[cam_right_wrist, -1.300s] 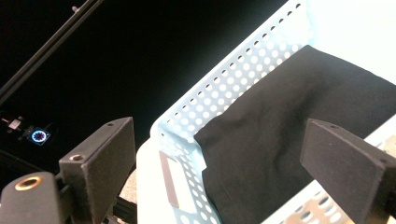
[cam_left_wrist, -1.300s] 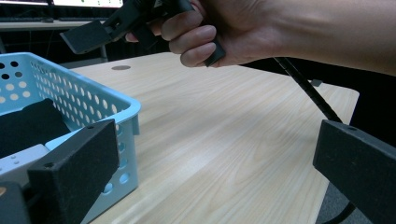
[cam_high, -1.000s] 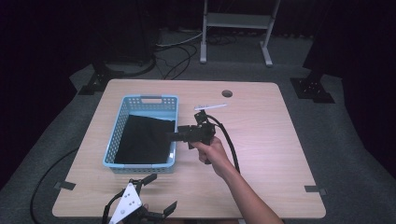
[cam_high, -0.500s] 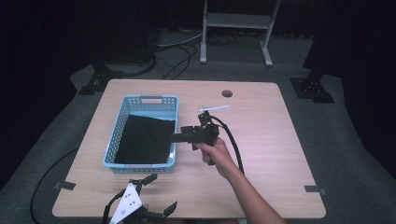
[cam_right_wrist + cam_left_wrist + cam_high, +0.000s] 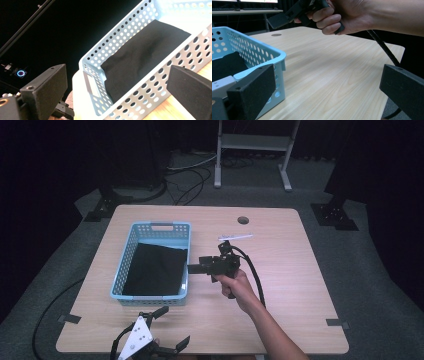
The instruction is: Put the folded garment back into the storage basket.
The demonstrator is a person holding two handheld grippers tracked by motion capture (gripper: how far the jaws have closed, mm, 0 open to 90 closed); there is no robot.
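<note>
Folded black cloth (image 5: 152, 269) lying flat inside a light-blue perforated basket (image 5: 132, 240), filling most of its floor; same cloth (image 5: 143, 53) seen over the basket's near wall (image 5: 160, 85) from the right gripper view. Basket standing on the left half of a pale wood-grain table (image 5: 290, 285), handle slot at the far end, near wall close to the front edge.

Right gripper (image 5: 192, 269) held in a hand (image 5: 235, 282) just beside the basket's right wall, above the tabletop, pointing at it; jaws spread wide, nothing between them. Left gripper (image 5: 172, 330) resting at the table's front edge, just in front of the basket, jaws also wide apart and empty.

Small white strip (image 5: 235, 237) lying beyond the right gripper. Round cable hole (image 5: 243, 220) near the far edge. Right half of the tabletop bare wood. Dark room around, grey carpet (image 5: 380, 285), cables, a metal stand (image 5: 252, 150) behind.
</note>
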